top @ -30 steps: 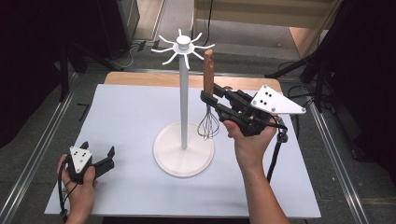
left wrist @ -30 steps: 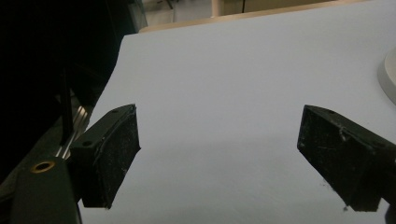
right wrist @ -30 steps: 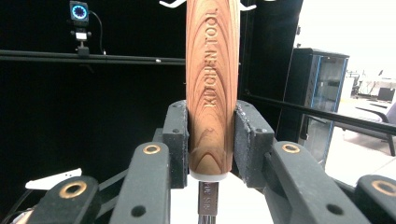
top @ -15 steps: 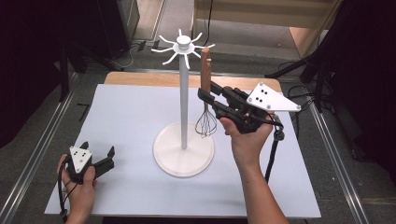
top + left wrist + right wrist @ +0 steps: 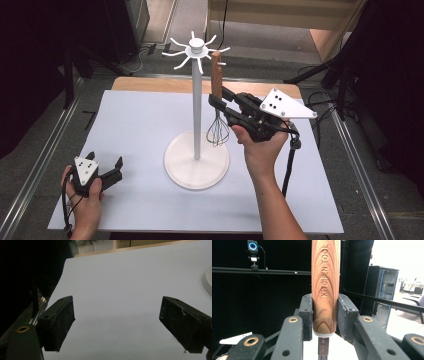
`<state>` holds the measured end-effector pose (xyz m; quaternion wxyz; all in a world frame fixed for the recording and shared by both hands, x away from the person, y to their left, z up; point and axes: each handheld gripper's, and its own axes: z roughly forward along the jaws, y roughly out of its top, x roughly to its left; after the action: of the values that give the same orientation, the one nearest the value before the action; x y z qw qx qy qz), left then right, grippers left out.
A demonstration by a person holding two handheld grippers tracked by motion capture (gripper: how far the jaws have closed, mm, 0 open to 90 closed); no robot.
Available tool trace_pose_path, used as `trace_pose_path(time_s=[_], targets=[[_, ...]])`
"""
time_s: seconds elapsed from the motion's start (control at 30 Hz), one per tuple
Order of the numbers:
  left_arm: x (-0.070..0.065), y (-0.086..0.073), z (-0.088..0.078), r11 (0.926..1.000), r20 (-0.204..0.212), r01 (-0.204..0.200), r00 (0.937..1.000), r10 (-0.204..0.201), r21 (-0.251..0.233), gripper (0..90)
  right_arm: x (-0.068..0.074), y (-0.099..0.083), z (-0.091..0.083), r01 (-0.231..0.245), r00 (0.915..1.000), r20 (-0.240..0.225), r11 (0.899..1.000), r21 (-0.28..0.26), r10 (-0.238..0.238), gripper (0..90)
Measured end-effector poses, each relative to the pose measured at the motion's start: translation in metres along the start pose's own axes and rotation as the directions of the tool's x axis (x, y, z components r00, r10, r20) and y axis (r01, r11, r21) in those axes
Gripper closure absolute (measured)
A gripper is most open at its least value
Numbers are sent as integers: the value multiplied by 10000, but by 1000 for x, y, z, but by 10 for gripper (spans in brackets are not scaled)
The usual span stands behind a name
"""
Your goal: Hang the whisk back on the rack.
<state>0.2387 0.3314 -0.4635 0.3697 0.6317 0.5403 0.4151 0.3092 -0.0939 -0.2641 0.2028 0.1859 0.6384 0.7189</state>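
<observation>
Count: 1 whisk (image 5: 217,107), 1 white stand (image 5: 196,150), 2 grippers, 1 white table (image 5: 135,120).
Whisk: upright, long axis vertical, wooden handle up, wire head down; lettering "KITCHEN TOOL" runs along the handle in the right gripper view.
Whisk position: held above the table, just right of the stand's pole, wire head hanging over the right side of the round base.
Right gripper (image 5: 220,102): jaws clamped on the lower end of the wooden handle, 1 pad on each side.
Left gripper (image 5: 112,167): resting near the table's front left corner, jaws spread wide with nothing between them.
Stand: base at mid-table, hooks fanned at the top.
</observation>
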Motion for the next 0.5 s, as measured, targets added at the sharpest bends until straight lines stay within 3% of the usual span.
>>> trace_pose_path(time_s=[0.5], targets=[[0,0,0,10000,-7,-11,10000,11,13,136,0,-5,0,-14,10000,63,10000,-42,14,701]])
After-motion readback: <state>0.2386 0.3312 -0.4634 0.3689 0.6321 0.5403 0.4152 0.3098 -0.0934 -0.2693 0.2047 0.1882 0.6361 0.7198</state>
